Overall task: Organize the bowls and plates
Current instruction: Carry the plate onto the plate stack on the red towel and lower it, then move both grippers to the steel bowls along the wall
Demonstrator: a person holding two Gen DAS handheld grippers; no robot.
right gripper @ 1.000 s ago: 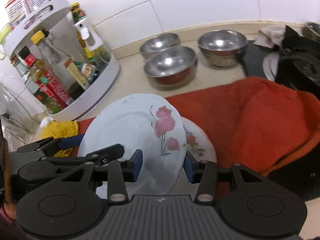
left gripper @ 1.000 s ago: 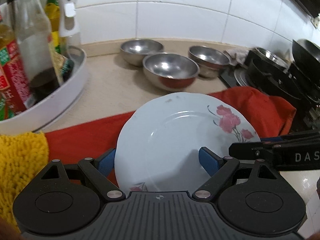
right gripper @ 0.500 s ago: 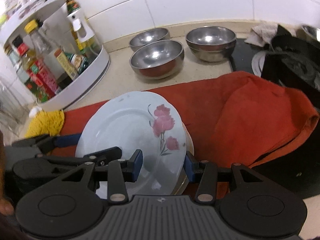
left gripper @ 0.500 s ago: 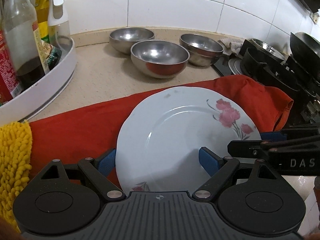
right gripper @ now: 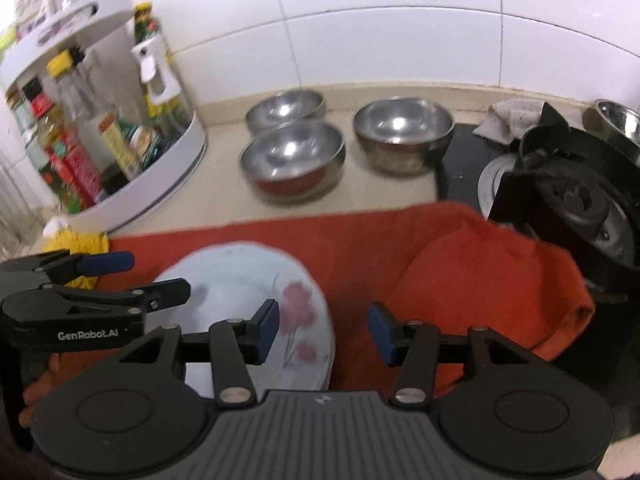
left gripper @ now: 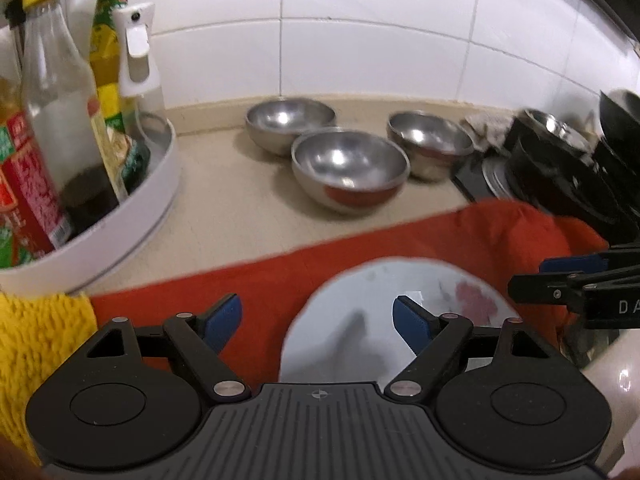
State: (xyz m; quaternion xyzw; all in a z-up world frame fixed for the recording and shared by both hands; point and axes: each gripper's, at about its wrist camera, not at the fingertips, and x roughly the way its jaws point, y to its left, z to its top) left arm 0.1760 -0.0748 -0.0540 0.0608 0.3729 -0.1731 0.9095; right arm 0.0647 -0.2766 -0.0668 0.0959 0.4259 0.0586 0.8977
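A white plate with red flowers lies on the red cloth. My left gripper hangs open above it; its right pad overlaps the plate's middle and its left pad is over bare cloth. My right gripper is open too, with its left pad over the flowers and its right pad beyond the plate's rim. Neither gripper presses on the plate. Three steel bowls stand empty and apart near the tiled wall.
A white round rack full of bottles stands at the left. A yellow fluffy cloth lies beside the red cloth. The black gas stove and a grey rag are at the right.
The plate was tilted up between both grippers; now it lies lower on the cloth and off to the side of each. Both grippers have let go and drawn back; the right jaws stand wider.
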